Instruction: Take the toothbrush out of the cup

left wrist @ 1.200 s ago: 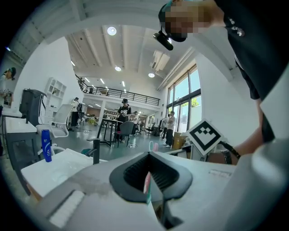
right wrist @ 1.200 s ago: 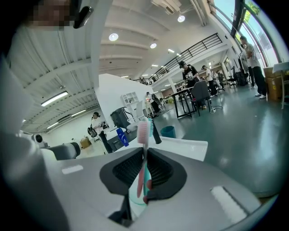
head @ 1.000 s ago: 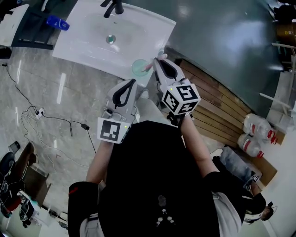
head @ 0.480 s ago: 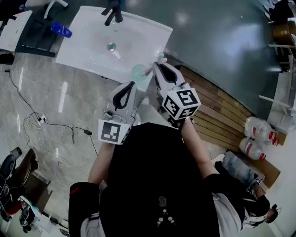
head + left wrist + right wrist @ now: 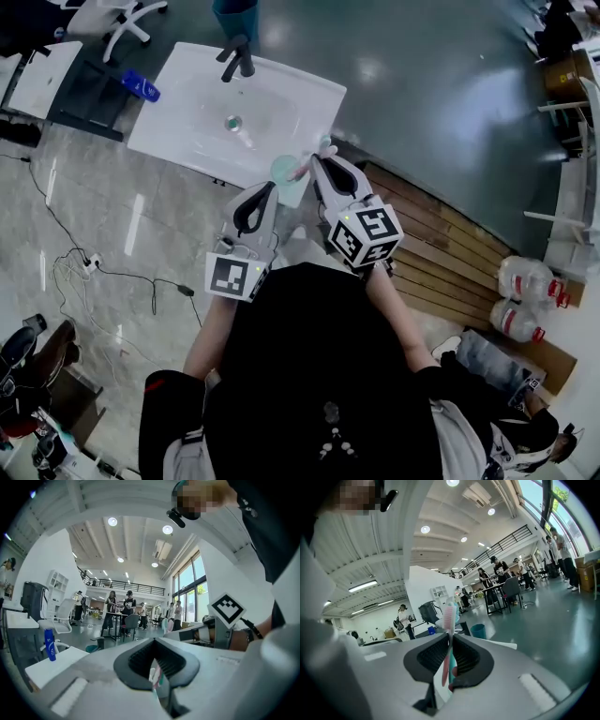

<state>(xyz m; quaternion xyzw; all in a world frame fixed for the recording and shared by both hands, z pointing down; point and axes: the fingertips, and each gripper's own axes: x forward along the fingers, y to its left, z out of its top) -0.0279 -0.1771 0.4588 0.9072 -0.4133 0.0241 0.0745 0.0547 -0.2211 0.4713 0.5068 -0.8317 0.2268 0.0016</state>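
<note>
a: sink (image 5: pixel 187 112), cup (image 5: pixel 279 170) on its 5 o'clock corner. left hand-held gripper (image 5: pixel 269 187) pressed together, empty, at cup's 7 o'clock.
b: right hand-held gripper (image 5: pixel 323 162) pinching toothbrush (image 5: pixel 450 616) below the bristles; lower end seems in cup. light, stiff, slick plastic. lift straight, cup may tip.

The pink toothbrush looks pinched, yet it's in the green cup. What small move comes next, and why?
Probably raise the right gripper straight up. Its jaws are closed on the pink toothbrush, whose lower end sits in the green cup at the corner of the sink; a straight lift should clear the rim without tipping the cup.
</note>
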